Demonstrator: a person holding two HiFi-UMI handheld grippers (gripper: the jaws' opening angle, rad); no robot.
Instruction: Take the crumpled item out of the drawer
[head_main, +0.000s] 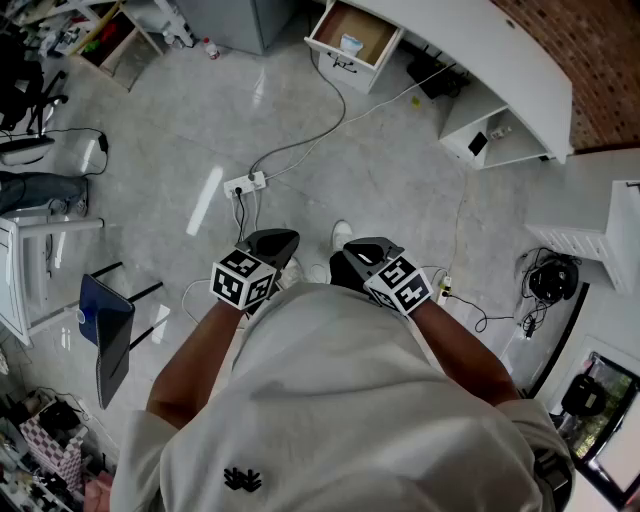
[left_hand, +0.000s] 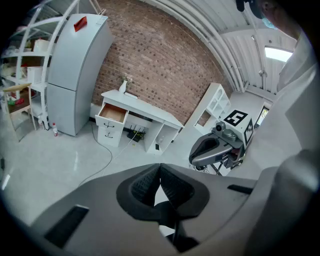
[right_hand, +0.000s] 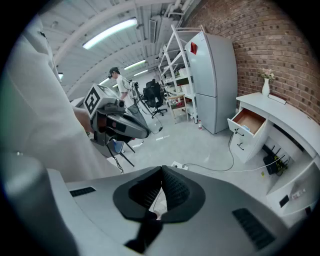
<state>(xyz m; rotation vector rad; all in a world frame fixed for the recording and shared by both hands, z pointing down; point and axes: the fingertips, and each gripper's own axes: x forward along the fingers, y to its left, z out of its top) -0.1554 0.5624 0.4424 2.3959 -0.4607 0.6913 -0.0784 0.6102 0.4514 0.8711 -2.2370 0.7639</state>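
Far ahead at the white desk (head_main: 497, 48), a wooden drawer (head_main: 352, 35) stands pulled out, and a small pale crumpled item (head_main: 351, 44) lies inside it. The same open drawer (left_hand: 113, 113) appears in the left gripper view and, as the drawer (right_hand: 248, 121), in the right gripper view. Both grippers are held close to the person's body, well away from the drawer. My left gripper (head_main: 275, 240) is shut with its pads (left_hand: 150, 182) pressed together on nothing. My right gripper (head_main: 365, 250) is likewise shut and empty, pads (right_hand: 172, 187) touching.
A power strip (head_main: 245, 184) with cables trailing to the desk lies on the grey floor between me and the drawer. A blue chair (head_main: 108, 325) stands at the left. A grey fridge (left_hand: 75, 75) stands left of the desk. Another person (right_hand: 120, 82) works far off.
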